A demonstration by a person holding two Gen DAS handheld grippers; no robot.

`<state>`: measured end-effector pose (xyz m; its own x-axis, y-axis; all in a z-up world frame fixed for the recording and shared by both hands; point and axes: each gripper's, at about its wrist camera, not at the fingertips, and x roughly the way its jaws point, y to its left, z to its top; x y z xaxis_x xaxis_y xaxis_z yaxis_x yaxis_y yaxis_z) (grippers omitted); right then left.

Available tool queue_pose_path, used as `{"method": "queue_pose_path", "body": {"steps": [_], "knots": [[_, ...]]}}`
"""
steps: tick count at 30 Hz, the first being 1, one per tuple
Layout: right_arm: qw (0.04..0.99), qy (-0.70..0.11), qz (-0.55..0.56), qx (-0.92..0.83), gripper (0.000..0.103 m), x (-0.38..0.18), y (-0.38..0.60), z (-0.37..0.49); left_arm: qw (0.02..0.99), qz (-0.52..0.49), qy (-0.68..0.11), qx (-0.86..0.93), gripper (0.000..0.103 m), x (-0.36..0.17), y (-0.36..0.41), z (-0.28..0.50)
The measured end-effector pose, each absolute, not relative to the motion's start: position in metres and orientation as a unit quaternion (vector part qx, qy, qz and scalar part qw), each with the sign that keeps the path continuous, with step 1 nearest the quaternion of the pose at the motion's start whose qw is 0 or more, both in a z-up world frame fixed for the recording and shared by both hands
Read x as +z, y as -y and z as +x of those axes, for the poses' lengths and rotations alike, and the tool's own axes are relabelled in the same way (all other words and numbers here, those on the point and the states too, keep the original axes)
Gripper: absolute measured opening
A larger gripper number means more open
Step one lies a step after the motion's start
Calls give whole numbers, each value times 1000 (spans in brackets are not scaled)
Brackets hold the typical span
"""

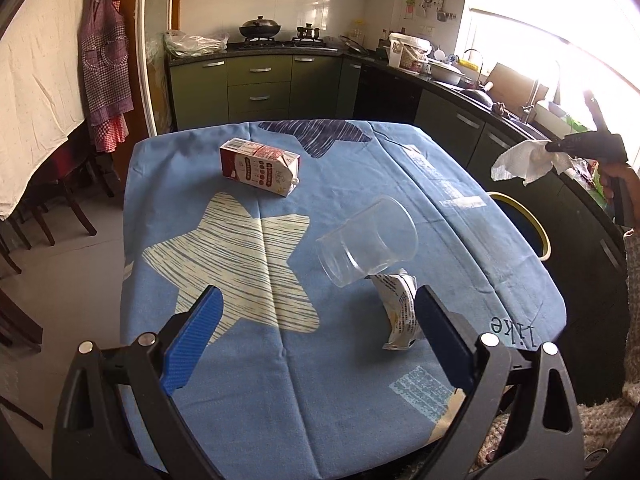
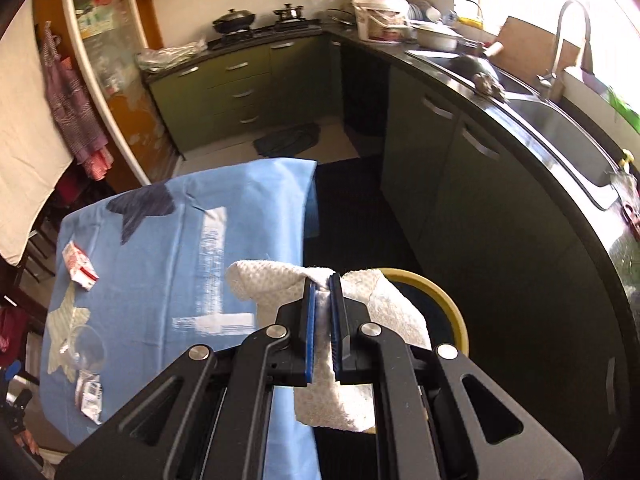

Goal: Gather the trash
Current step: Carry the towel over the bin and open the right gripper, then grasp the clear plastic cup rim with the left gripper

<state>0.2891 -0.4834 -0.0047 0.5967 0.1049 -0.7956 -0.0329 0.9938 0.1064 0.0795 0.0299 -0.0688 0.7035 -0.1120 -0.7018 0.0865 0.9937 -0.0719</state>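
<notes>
Clamping a paper towel [image 2: 320, 292], the right gripper [image 2: 322, 280] hangs beside the table [image 2: 160, 240], the yellow-rimmed bin [image 2: 448, 304] just beyond at one o'clock. Left gripper [image 1: 316, 300] gapes empty; cup [image 1: 366, 240] lies at twelve, mouth toward one o'clock.

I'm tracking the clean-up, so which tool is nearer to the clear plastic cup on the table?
Left. The left tool hangs open just short of the clear plastic cup. The right tool is off the table's edge, above the yellow-rimmed bin, shut on a paper towel.
</notes>
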Motion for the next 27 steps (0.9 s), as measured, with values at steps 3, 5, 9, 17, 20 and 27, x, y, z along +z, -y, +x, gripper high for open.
{"method": "queue_pose_path", "body": {"steps": [3, 5, 9, 17, 20, 27], "knots": [[882, -467, 60, 6, 8, -37, 519, 298, 921, -6, -384, -62, 92, -68, -18, 81], [871, -487, 69, -10, 13, -61, 537, 307, 920, 3, -385, -67, 92, -67, -10, 82], [860, -505, 42, -55, 67, -100, 551, 315, 919, 18, -386, -74, 92, -63, 3, 83], [873, -484, 52, -38, 67, -97, 556, 295, 916, 24, -392, -84, 92, -54, 19, 104], [876, -478, 53, -21, 67, -90, 549, 285, 912, 4, -399, -97, 92, -46, 22, 123], [874, -483, 50, 6, 67, -92, 531, 271, 884, 18, -449, -130, 92, -41, 44, 179]]}}
